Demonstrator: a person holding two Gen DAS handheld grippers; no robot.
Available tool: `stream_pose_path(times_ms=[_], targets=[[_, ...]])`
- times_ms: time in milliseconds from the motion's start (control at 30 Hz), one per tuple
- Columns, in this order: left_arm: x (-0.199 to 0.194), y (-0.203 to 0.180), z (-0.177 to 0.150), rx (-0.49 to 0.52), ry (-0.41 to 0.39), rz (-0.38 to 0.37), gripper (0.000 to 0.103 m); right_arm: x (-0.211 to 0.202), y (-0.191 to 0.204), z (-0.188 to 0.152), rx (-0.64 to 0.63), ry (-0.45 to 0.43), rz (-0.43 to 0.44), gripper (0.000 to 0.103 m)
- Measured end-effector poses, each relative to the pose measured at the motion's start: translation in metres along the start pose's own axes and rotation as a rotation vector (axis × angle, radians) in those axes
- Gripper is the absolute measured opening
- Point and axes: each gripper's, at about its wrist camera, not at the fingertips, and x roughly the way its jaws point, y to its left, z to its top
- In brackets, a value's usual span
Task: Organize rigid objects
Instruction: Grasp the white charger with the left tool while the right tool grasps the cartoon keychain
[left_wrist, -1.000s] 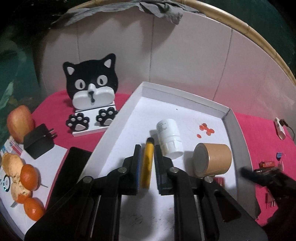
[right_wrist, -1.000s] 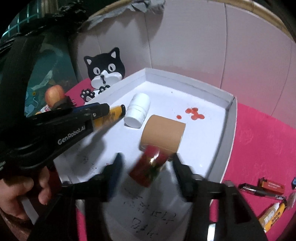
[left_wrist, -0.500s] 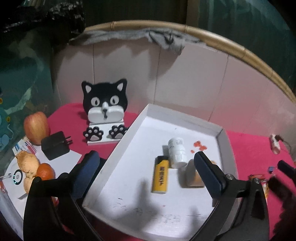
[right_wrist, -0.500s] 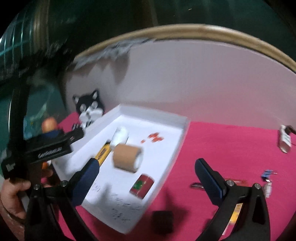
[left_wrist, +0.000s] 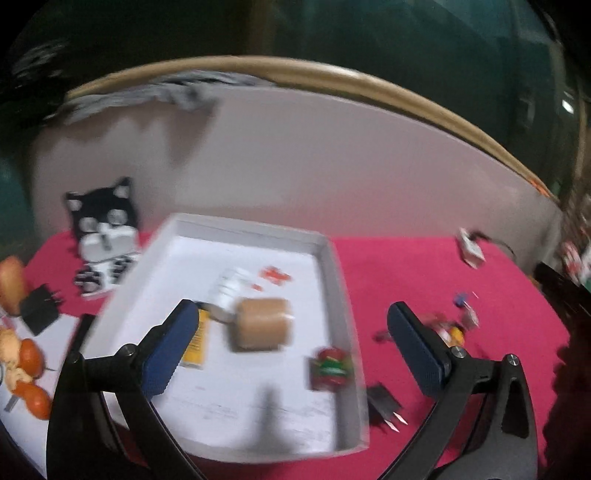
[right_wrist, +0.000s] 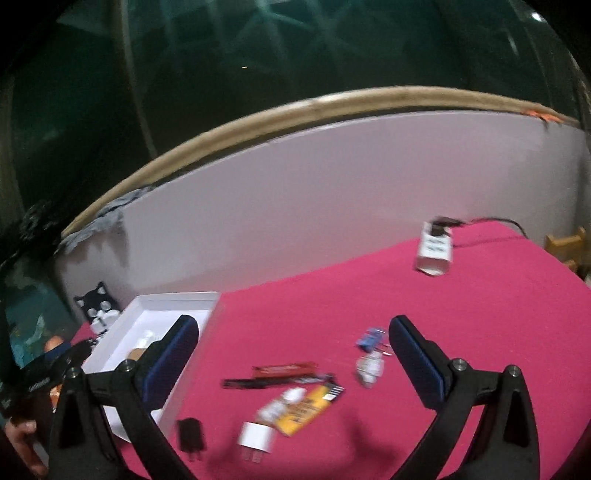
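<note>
both tongs wide w/ nothing in them, left gripper (left_wrist: 291, 345) over white tray (left_wrist: 332, 266), right gripper (right_wrist: 293, 354) over clutter beside tray, yellow lighter (left_wrist: 197, 343) & cardboard roll (left_wrist: 262, 328) inside tray

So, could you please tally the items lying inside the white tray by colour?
white bottle: 1
tan roll: 1
yellow lighter: 1
red tin: 1
Total in the tray: 4

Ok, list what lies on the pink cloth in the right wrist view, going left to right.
White tray → black plug → white charger → yellow packet → blue clip → white adapter with its cable.
</note>
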Motion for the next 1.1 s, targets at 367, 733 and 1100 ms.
stream_pose_path(times_ms=[367,733,1100], targets=[[0.02,-0.052,-0.021,0.162,0.155,-0.183,0.103,0.028,-0.015,-0.05,-0.174,0.242,0.032,0.103],[0.073,-0.151,-0.061,0.289,0.305,-0.164,0.099,0.068,-0.065,-0.04,-0.18,0.331,-0.027,0.103],[0.106,-0.153,-0.075,0.297,0.374,-0.116,0.078,0.118,-0.046,-0.042,-0.213,0.369,-0.013,0.056]])
